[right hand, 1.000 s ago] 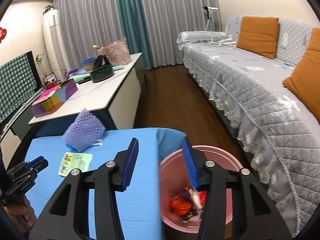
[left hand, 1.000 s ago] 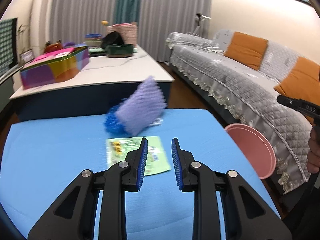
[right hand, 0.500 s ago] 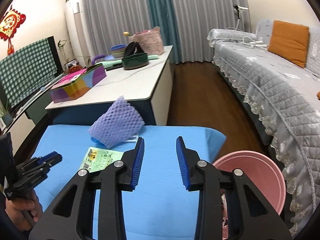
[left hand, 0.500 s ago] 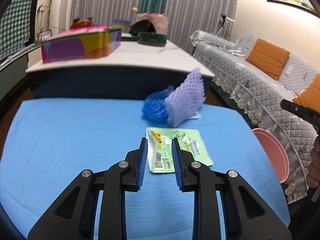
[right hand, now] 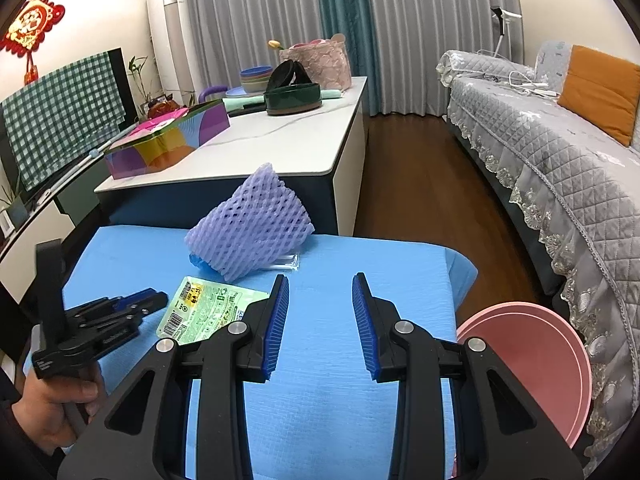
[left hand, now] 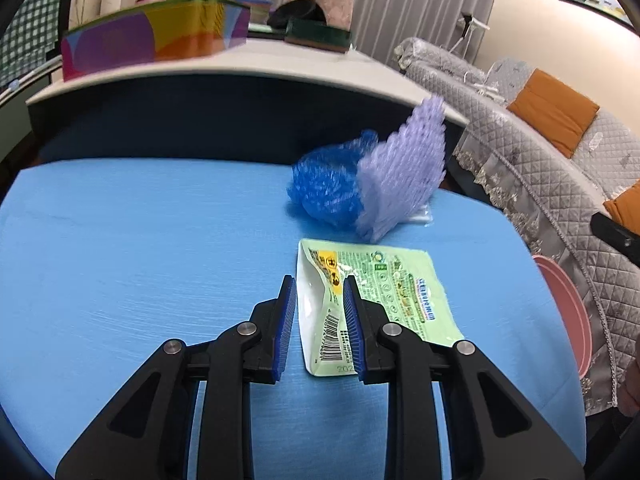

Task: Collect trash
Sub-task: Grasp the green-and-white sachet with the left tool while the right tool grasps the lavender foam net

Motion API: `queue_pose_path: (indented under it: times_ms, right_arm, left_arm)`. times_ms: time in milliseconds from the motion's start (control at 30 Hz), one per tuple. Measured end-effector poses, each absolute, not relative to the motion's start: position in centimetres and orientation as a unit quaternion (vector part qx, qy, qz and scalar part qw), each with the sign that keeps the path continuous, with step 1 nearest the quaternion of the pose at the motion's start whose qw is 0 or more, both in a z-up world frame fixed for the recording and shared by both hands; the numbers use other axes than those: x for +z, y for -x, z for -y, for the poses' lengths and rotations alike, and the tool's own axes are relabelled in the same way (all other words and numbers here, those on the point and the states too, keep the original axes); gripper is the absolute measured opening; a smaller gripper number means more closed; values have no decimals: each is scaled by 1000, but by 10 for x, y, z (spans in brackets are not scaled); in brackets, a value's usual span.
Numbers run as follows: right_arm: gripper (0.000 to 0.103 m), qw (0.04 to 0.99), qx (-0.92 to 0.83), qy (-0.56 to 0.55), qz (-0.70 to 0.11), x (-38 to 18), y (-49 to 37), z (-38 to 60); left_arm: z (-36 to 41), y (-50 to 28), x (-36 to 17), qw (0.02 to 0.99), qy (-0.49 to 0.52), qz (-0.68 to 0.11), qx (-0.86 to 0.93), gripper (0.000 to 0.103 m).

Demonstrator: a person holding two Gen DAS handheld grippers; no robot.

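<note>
At 9 o'clock of the right-wrist view, left gripper [right hand: 154, 298] low over the blue table [right hand: 320, 400], gripped in a bare hand [right hand: 52, 412]. From its own camera, left gripper [left hand: 319, 292] released, fingers [left hand: 286, 320] parted by a narrow gap that straddles the near-left edge of the green wrapper [left hand: 380, 296]; contact with it cannot be told. Green wrapper [right hand: 204, 312] flat on the blue table [left hand: 140, 260], barcode end toward the left gripper, just past centre toward 3 o'clock in the left view. Beyond it at 1 o'clock, purple foam net [left hand: 400, 176] tilted up, leaning against a blue foam net [left hand: 326, 184]; a small clear plastic piece [left hand: 420, 216] at the base on the right side. In the right-wrist view, purple foam net [right hand: 250, 228] at 11 o'clock of the right gripper [right hand: 320, 292], blue foam net [right hand: 198, 261] peeking out underneath, clear plastic piece [right hand: 286, 262] just beside. Right gripper released, fingers [right hand: 276, 320] spread wide over bare blue cloth, grasping nothing. At 4 o'clock, pink bin [right hand: 532, 364] just off the table's right edge; pink bin [left hand: 568, 312] at 3 o'clock in the left view. Farther back, white counter [right hand: 288, 136] with a colourful box [right hand: 168, 140] at 11 o'clock, grey sofa [right hand: 552, 152] with orange cushion [right hand: 600, 88] at 2 o'clock.
</note>
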State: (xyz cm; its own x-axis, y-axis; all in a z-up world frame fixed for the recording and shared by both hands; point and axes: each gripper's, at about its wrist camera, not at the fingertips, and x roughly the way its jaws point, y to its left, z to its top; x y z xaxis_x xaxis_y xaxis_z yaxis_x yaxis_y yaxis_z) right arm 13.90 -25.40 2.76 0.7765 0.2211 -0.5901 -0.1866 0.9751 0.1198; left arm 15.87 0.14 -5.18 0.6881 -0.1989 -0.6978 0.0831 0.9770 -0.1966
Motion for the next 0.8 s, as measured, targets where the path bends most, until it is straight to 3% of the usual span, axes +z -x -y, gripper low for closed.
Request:
queue_pose_path:
  times_ms: [133, 200, 233, 567, 633, 800]
  right_arm:
    - [34, 942, 112, -26, -317, 26, -144, 249]
    - [34, 941, 115, -25, -317, 24, -146, 245]
    - [34, 941, 116, -23, -318, 22, -147, 243]
    - [35, 933, 144, -1, -330, -1, -163, 195]
    - [40, 932, 151, -2, -329, -4, -167, 184]
    - [69, 937, 155, -16, -312, 8, -184, 158]
  left_arm:
    - [5, -167, -60, 909, 71, -402, -83, 24]
    - [6, -168, -63, 907, 68, -407, -88, 9]
    - [7, -168, -62, 907, 64, -408, -89, 8]
    - [-27, -160, -58, 903, 60, -424, -39, 7]
    - [-34, -159, -57, 902, 61, -426, -28, 7]
    - [-63, -155, -58, 901, 79, -426, 6, 7]
